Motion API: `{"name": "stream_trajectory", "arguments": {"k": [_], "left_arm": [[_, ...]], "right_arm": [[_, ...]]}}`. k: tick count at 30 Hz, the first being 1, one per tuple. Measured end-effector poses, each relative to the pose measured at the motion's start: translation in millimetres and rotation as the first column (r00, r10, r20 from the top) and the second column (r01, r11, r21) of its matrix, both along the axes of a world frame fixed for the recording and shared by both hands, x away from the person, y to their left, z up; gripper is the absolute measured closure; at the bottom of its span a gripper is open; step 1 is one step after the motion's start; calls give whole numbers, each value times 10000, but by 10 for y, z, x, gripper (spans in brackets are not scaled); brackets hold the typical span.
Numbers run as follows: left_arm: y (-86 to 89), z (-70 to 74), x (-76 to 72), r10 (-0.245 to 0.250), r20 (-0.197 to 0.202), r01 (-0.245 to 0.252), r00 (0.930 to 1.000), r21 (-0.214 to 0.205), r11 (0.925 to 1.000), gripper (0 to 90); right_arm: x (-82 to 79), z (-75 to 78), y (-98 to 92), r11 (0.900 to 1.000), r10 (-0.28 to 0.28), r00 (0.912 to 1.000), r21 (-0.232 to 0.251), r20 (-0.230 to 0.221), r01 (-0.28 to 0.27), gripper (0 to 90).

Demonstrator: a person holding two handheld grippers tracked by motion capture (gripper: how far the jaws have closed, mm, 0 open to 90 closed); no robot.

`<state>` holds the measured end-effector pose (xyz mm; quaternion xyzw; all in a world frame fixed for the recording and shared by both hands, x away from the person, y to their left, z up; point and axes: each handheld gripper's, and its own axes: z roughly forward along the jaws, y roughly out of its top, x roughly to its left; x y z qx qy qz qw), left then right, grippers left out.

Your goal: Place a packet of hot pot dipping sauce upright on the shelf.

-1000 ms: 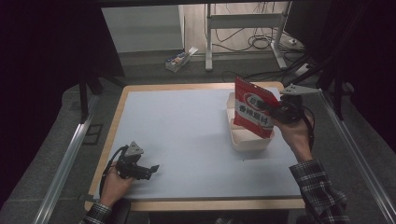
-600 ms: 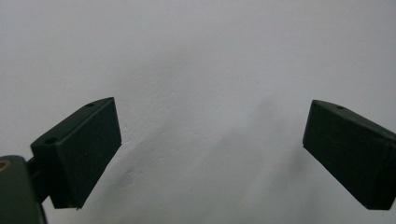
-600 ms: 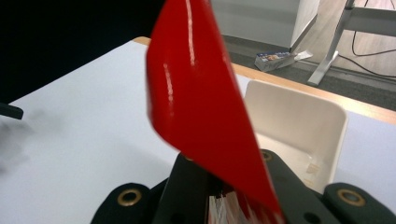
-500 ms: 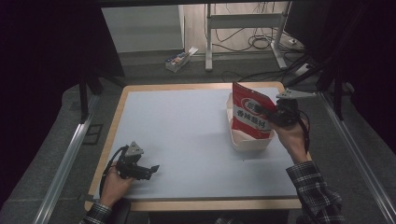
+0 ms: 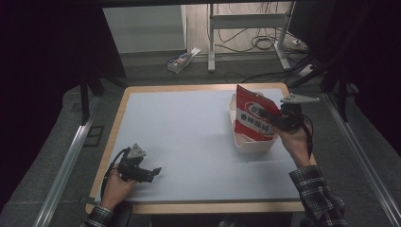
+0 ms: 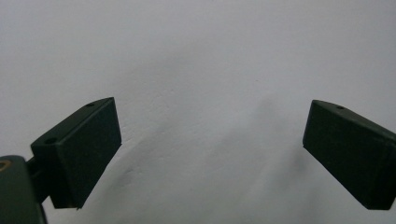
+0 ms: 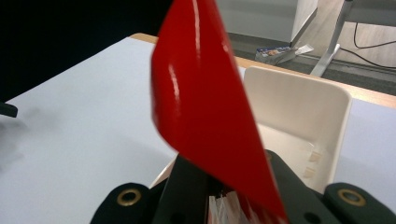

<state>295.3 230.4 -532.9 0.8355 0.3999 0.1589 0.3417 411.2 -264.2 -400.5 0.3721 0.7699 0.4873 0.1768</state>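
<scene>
1. High view: right claw (image 5: pixel 276 120), closed on the right edge of a red snack pouch (image 5: pixel 254 120), holds it upright over a white bin (image 5: pixel 249 143) at the right of the desk (image 5: pixel 189 137).
2. Right claw view: pouch (image 7: pixel 205 107) pinched between shut jaws, screening part of the bin (image 7: pixel 303 116).
3. Left claw (image 5: pixel 150 172): near the desk's front left, well apart from the bin; jaws wide apart, nothing between them.
4. Beyond the desk: a small box (image 5: pixel 179 61) and cables (image 5: pixel 265 43) on the floor.

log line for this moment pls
right gripper: shut on red pouch | pouch: over white bin | left gripper: open, resting on table
</scene>
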Motion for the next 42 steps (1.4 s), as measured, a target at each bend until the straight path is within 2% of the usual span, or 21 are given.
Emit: {"name": "stream_trajectory", "arguments": {"k": [6,17,25,31,37,42], "left_arm": [[-5,0,-2,-1,6,1,10000,24,10000,46],[-7,-4,0,-11,-22,11,10000,99,10000,46],[-11,-9,2,-23,-50,24,10000,155,9999,47],[-15,-16,5,-24,-76,26,10000,206,9998,47],[-13,-17,6,-13,-75,14,10000,199,9998,47],[-13,-15,4,-21,-77,22,10000,202,9998,47]], "right_arm": [[0,-39,-50,9998,-193,9998,-100,74,194,886],[95,-125,-224,9962,-868,9962,-58,-71,868,879],[164,-130,-214,9902,-1188,9929,-720,107,1193,835],[230,-187,-244,9852,-1582,9874,-664,25,1580,699],[237,-184,-209,9754,-2069,9783,-759,97,2070,432],[224,-181,-178,9721,-2241,9746,-709,27,2237,314]]}}
